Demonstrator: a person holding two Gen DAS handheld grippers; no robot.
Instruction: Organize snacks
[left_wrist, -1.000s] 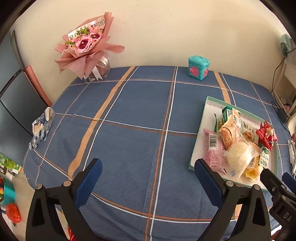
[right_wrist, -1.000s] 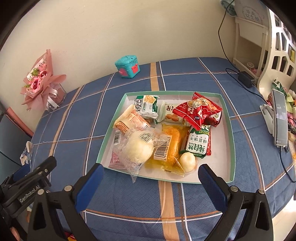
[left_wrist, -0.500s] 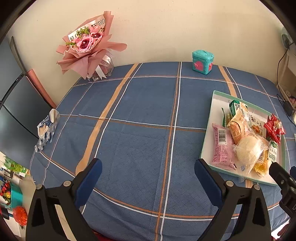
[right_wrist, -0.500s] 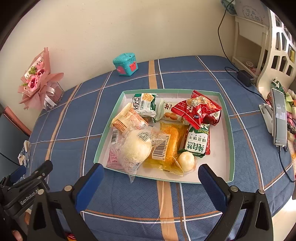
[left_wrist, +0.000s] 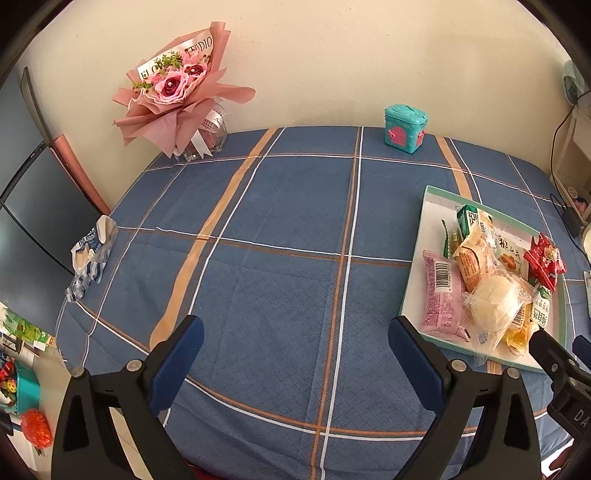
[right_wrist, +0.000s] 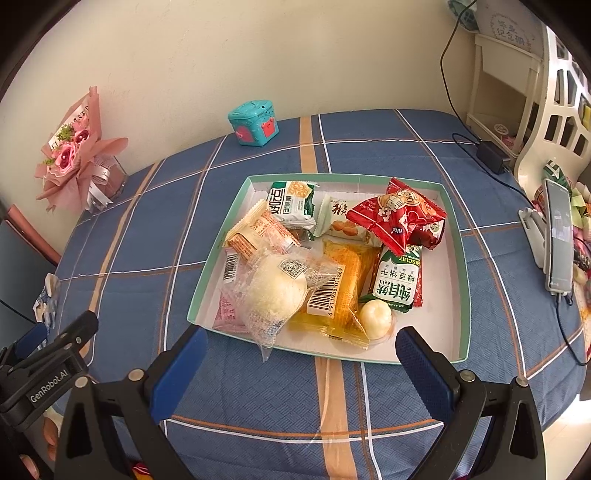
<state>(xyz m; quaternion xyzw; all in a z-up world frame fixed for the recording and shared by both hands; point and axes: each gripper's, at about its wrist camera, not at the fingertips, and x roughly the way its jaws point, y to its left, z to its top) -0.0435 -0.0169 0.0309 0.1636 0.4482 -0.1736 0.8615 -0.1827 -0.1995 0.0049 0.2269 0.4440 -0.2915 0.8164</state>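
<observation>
The snack tray (right_wrist: 456, 236) sits at my right gripper's (right_wrist: 301, 356) 12 o'clock, near rim just past its spread, empty fingers. My left gripper (left_wrist: 295, 349), fingers also spread, faces bare blue tablecloth (left_wrist: 288, 221); the tray is at its 3 o'clock.

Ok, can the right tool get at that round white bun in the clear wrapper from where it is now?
Probably yes. The right tool is open at the near rim of the tray, and the bun lies on top of the pile, its wrapper overhanging that rim, with nothing covering it.
</observation>
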